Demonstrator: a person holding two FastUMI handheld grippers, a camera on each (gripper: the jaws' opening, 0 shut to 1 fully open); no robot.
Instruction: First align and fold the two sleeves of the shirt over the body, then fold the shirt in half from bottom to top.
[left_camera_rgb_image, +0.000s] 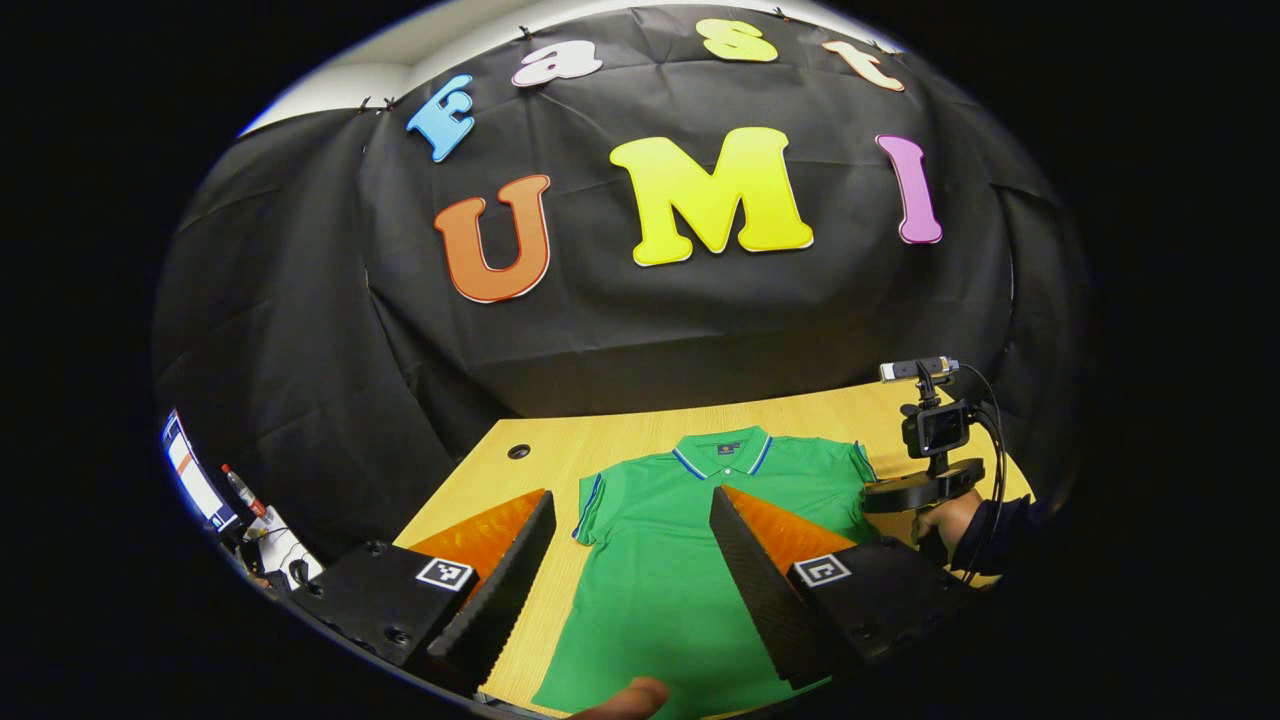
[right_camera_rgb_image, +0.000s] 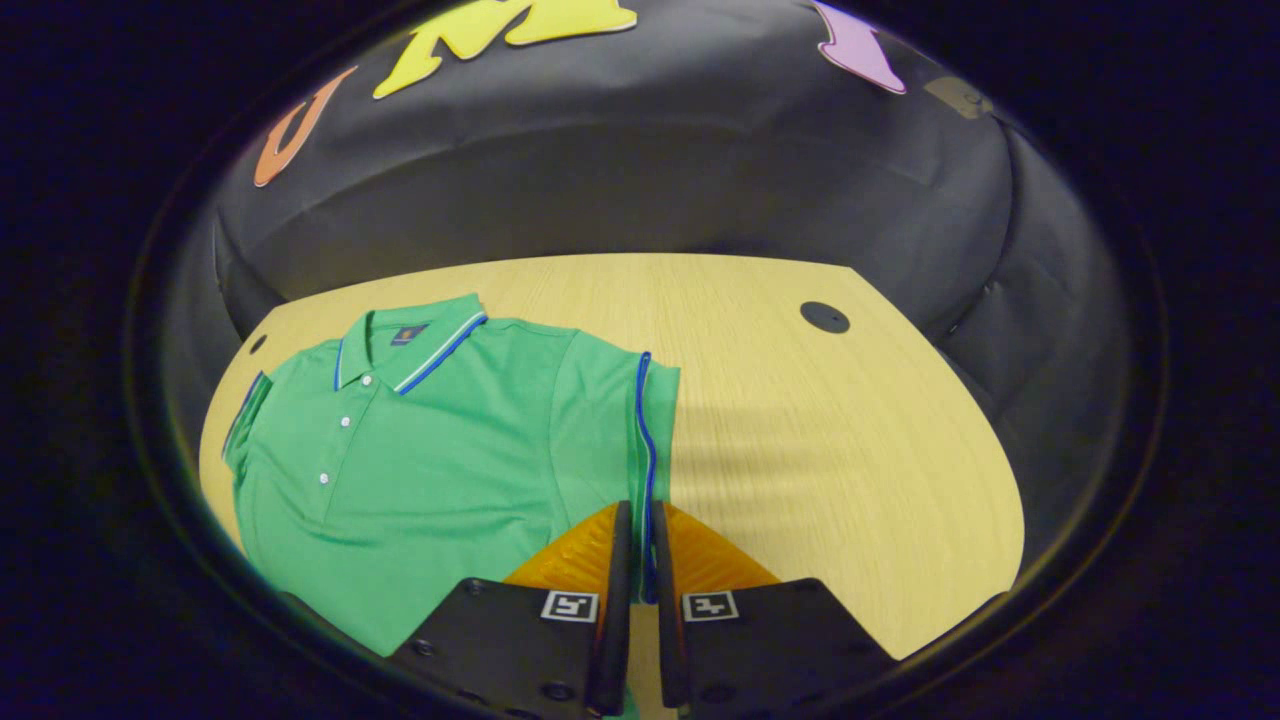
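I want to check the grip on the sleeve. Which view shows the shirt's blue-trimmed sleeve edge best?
The right gripper view: the sleeve edge runs down between the right gripper fingers. The left gripper view shows that sleeve small, beside the right gripper.

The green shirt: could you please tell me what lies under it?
The shirt lies flat on the wooden table, which shows bare around it. Whatever is directly beneath the fabric is covered.

Table right of shirt: the bare wooden table is open beyond the shirt, broken by one round hole.
Far side: the black cloth wall closes off the table's back edge.
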